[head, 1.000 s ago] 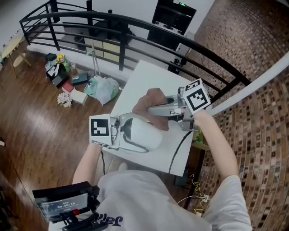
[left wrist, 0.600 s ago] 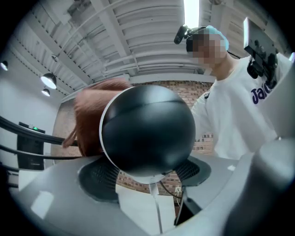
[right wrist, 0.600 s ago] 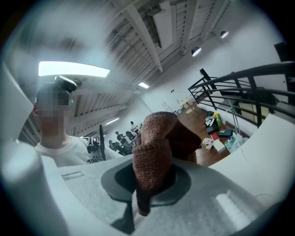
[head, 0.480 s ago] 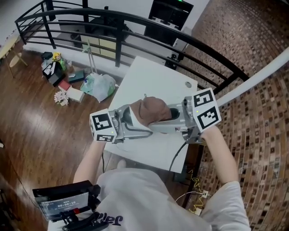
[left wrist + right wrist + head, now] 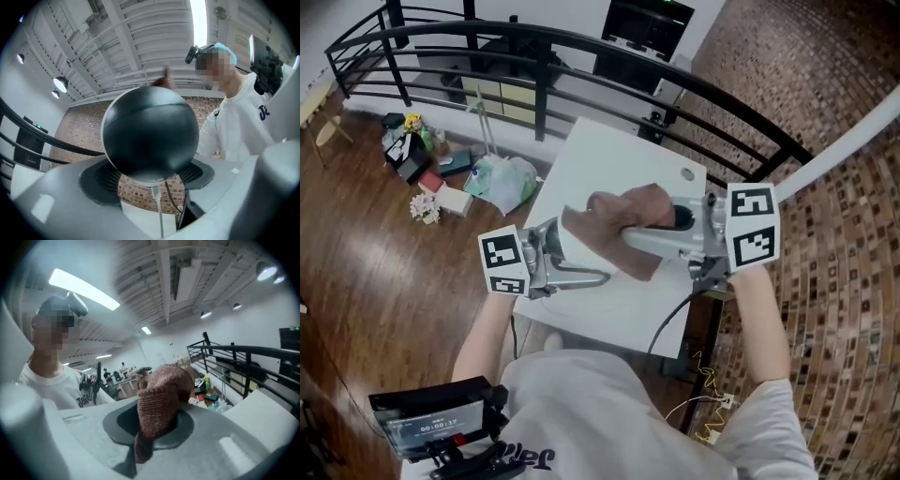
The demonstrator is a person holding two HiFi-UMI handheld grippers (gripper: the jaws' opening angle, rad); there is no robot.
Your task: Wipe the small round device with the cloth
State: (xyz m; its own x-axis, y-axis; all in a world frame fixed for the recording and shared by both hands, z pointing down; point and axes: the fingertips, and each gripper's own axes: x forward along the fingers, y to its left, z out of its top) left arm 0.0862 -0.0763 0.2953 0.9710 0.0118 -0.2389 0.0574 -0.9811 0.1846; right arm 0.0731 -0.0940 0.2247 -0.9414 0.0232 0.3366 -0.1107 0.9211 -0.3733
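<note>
In the head view my left gripper (image 5: 574,259) holds the small round device (image 5: 570,242) above the white table (image 5: 619,155); only a bit of its white body shows. The left gripper view shows its dark round face (image 5: 150,133) filling the space between the jaws, which are shut on it. My right gripper (image 5: 628,228) reaches in from the right, shut on the brown knitted cloth (image 5: 623,220). The cloth drapes over the device's top and right side. In the right gripper view the cloth (image 5: 161,399) is bunched between the grey pads (image 5: 187,427).
A dark cable (image 5: 670,319) runs off the table's near edge. The table has a small round hole (image 5: 687,174) at its far right. Beyond it curves a black railing (image 5: 581,47). Bags and clutter (image 5: 502,178) lie on the wooden floor at the left.
The cloth has come from behind the device onto its top and now hangs further down its near side. The right gripper rose and rolled; the left gripper shifted left and turned the device.
</note>
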